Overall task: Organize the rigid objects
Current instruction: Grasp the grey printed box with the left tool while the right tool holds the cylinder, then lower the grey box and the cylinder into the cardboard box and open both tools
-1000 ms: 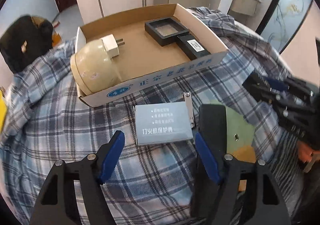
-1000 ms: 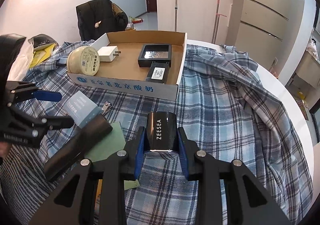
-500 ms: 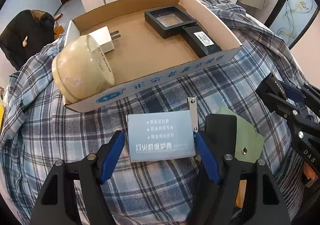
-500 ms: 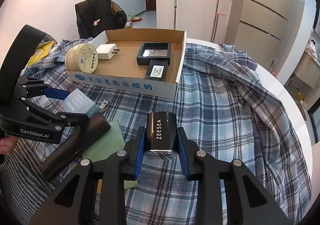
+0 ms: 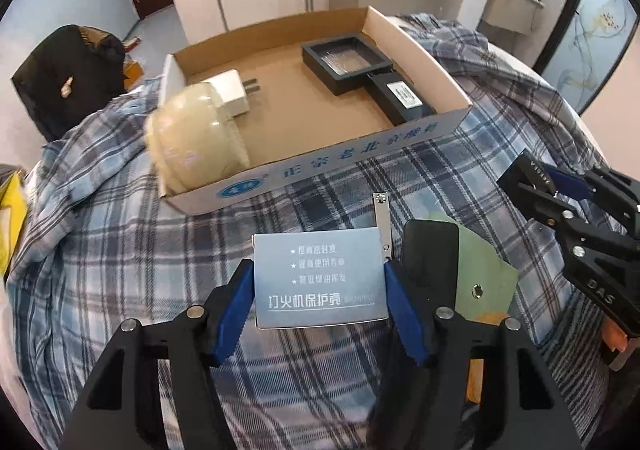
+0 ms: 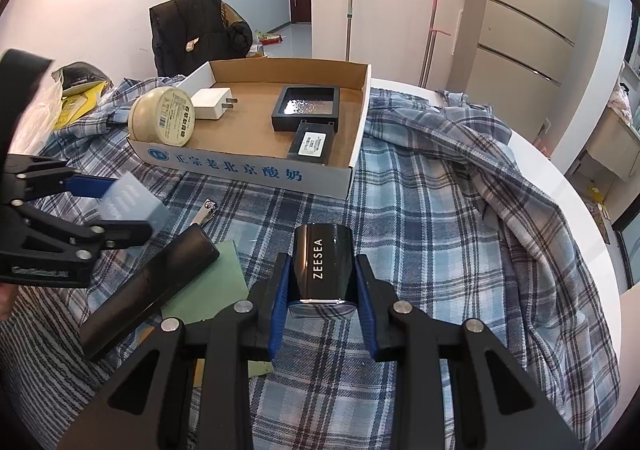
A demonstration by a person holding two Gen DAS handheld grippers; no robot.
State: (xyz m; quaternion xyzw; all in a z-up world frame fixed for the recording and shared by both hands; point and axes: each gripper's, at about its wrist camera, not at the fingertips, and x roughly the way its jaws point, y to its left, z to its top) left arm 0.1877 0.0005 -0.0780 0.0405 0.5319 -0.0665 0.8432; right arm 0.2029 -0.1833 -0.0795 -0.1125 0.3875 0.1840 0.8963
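Note:
My left gripper [image 5: 320, 286] is shut on a flat grey-blue box [image 5: 320, 278] with white Chinese print and holds it just above the plaid cloth; it also shows in the right wrist view [image 6: 128, 198]. My right gripper [image 6: 322, 278] is shut on a black ZEESEA box [image 6: 322, 270]. The shallow cardboard tray [image 6: 248, 170] lies ahead and holds a cream round tin [image 6: 162, 120], a white charger plug [image 6: 212, 103], a black square frame case [image 6: 306, 108] and a small black box [image 6: 314, 144].
On the cloth lie nail clippers [image 5: 382, 218], a long black case [image 6: 148, 286] and a green card [image 6: 212, 282] under it. A dark jacket on a chair [image 6: 196, 30] stands behind the tray. The round white table edge [image 6: 560, 178] curves to the right.
My left gripper moved forward over the grey-blue box, shut on it and raised it slightly. My right gripper has kept hold of the ZEESEA box and barely moved.

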